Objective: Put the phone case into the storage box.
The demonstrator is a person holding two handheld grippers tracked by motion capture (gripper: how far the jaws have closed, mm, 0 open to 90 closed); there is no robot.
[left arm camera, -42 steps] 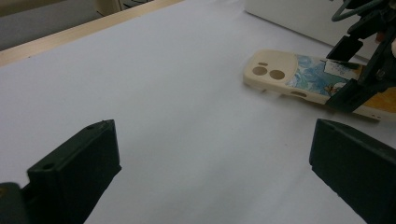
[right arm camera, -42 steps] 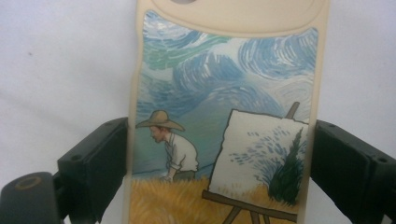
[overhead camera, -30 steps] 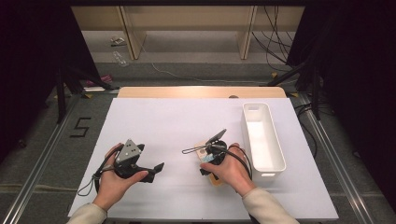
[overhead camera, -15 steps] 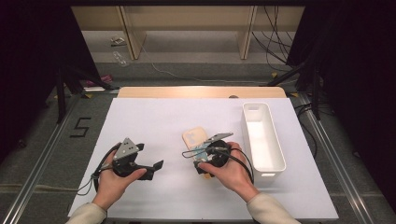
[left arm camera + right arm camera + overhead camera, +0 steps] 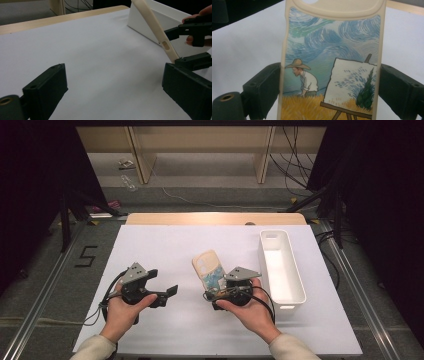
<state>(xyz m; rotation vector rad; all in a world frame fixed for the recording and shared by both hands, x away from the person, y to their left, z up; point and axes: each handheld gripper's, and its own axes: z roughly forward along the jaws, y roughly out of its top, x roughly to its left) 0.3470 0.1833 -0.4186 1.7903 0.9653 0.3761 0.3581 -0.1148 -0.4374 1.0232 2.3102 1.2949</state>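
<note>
Right hand-held gripper (image 5: 214, 295) clamped on a phone case (image 5: 210, 268); left hand-held gripper (image 5: 167, 295) idle and open.
Nearest the person, both hands hold their tools low over the white counter (image 5: 165, 245). The left hand-held gripper's jaws stand wide apart with nothing between them. The right hand-held gripper's jaws press against both long edges of the cream phone case (printed with a painter at an easel under swirling sky), which tilts up off the counter, its camera cut-out end farthest from the person. Farther right, a white bin (image 5: 296, 292) lies just beside the right hand (image 5: 250, 307).
</note>
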